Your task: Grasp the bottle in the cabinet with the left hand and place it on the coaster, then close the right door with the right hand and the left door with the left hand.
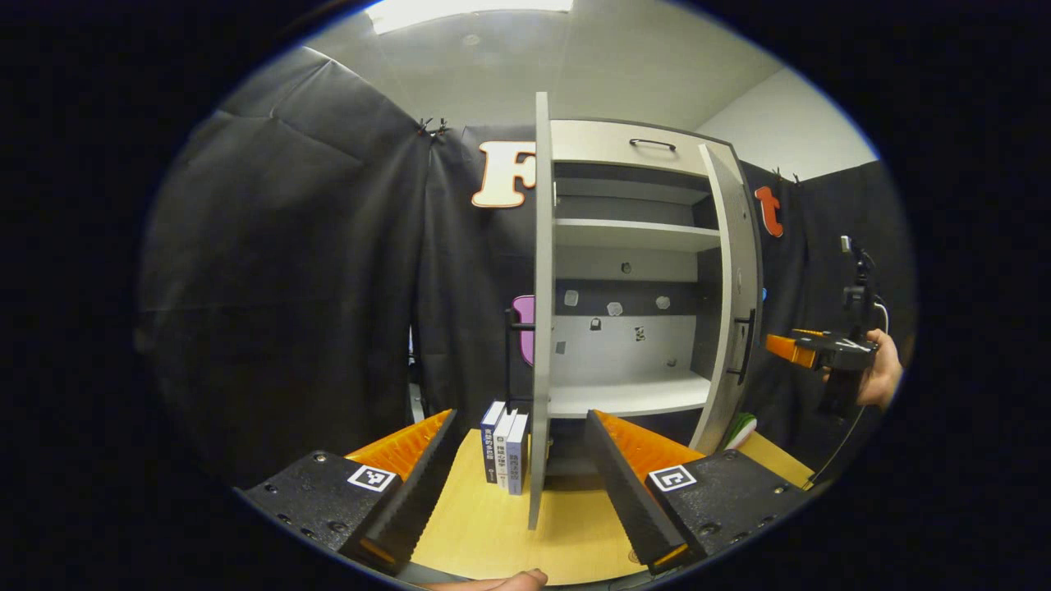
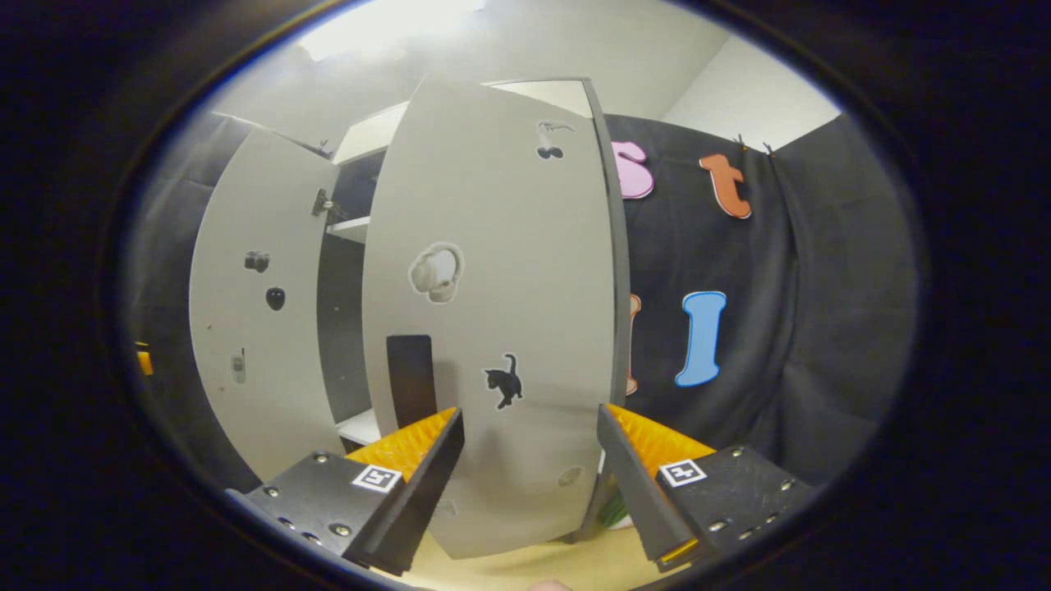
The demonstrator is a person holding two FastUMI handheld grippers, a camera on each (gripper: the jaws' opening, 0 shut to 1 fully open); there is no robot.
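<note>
Left tool: released, jaws spread wide, nothing between them; hangs over the near part of the bench.
Left door: swung out, seen edge-on straight ahead of the left tool, its lower edge between the two fingers.
Books: three, upright on the bench, just left of the left door's edge.
Cabinet: open, far side of the bench; upper shelf and lower shelf both bare where visible; small stickers on the back panel.
Bottle: cannot spot it on either shelf; coaster likewise not identifiable.
Right tool: released, jaws apart, gripping nothing; held close in front of the right door, not clearly touching it.
Right tool, from the left gripper view: held by a hand to the right of the cabinet, just beside the right door's handle.
Right door: partly open; outer face carries headphone, cat and cherry stickers.
Green-and-white object: low on the bench by the right door's foot; too small to name.
</note>
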